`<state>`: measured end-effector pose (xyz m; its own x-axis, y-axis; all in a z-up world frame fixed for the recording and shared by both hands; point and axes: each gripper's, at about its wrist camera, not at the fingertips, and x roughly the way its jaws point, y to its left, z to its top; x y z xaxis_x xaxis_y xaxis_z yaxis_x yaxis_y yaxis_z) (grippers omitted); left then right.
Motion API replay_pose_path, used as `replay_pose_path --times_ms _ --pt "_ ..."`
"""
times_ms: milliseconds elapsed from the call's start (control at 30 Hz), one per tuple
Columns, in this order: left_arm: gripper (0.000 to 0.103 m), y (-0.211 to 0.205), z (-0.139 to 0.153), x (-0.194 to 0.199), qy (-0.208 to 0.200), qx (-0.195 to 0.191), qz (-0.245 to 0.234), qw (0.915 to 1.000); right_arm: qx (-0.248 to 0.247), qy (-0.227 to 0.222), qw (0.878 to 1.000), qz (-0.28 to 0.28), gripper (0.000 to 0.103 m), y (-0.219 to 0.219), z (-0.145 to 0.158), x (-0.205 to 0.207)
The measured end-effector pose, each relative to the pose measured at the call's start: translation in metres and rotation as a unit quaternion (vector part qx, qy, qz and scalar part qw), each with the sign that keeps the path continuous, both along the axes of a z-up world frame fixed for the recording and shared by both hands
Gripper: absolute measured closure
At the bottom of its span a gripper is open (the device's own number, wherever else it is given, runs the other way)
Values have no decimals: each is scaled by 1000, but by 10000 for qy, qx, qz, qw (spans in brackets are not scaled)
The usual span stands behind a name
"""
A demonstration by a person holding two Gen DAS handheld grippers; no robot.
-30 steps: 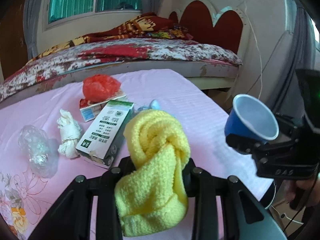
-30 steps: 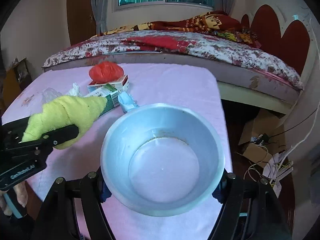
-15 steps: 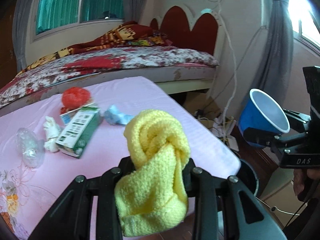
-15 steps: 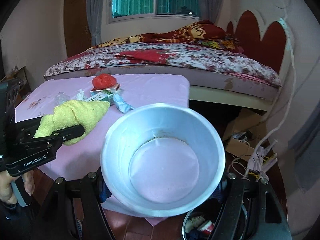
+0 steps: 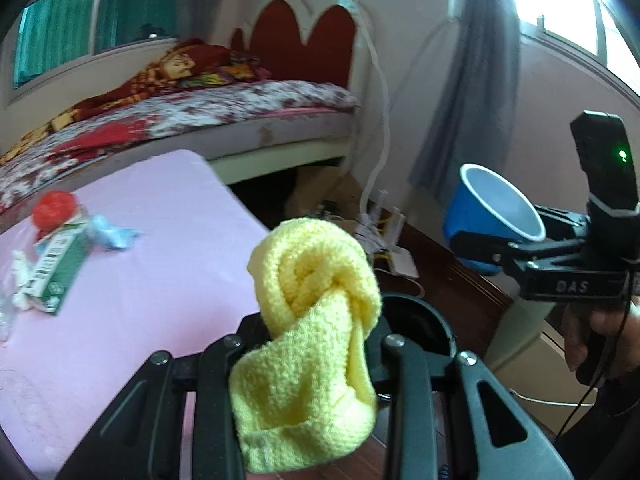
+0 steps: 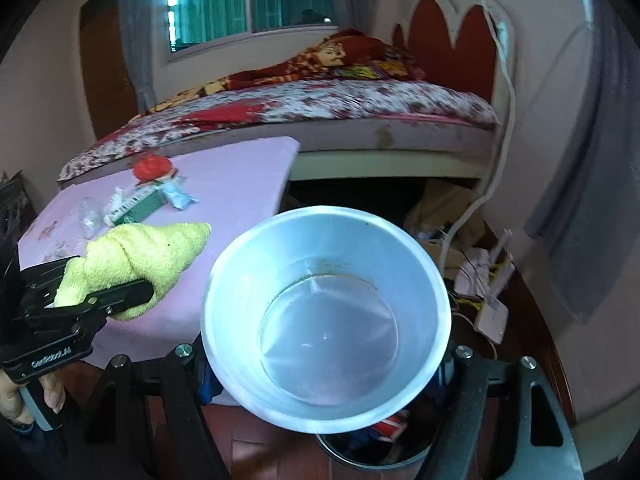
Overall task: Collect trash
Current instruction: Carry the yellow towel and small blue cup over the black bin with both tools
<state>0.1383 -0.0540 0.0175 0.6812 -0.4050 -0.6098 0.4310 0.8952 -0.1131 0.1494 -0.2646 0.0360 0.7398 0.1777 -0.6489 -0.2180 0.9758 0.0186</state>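
My left gripper (image 5: 312,340) is shut on a balled yellow cloth (image 5: 308,340), held over the table's right edge; it also shows in the right wrist view (image 6: 116,292) with the cloth (image 6: 136,256). My right gripper (image 6: 324,344) is shut on a blue paper cup (image 6: 326,320) with a white inside, held above a dark round bin (image 6: 372,446) on the floor. The cup (image 5: 492,216) and right gripper (image 5: 480,240) show at the right of the left wrist view, past the bin (image 5: 420,320).
On the pink table (image 5: 152,248) lie a green-and-white carton (image 5: 56,264), a red crumpled bag (image 5: 54,204), a pale blue wrapper (image 5: 110,234), white tissue (image 5: 18,272) and clear plastic (image 6: 90,216). A bed (image 6: 320,108) stands behind. Cables and a power strip (image 5: 394,256) lie on the floor.
Both grippers have swung right, off the table towards the floor bin, each keeping its load. The bin has come into view under the cup.
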Motion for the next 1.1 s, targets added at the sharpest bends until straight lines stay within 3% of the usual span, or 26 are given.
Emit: replay_pose_path --times_ms 233,500,767,1100 --pt "70 -62 -13 -13 209 -5 -544 9983 -127 276 9984 -467 25 -56 -25 -11" --pt "70 -97 -39 -10 564 27 -800 9952 -117 726 9948 -712 25 -101 -64 -22" --pt "70 -119 -75 0 1057 80 -898 9903 -258 1197 9910 -543 25 -113 -111 -12" --pt "69 -134 -110 18 1498 261 -1022 9831 -805 1780 9807 -99 25 -104 -167 21"
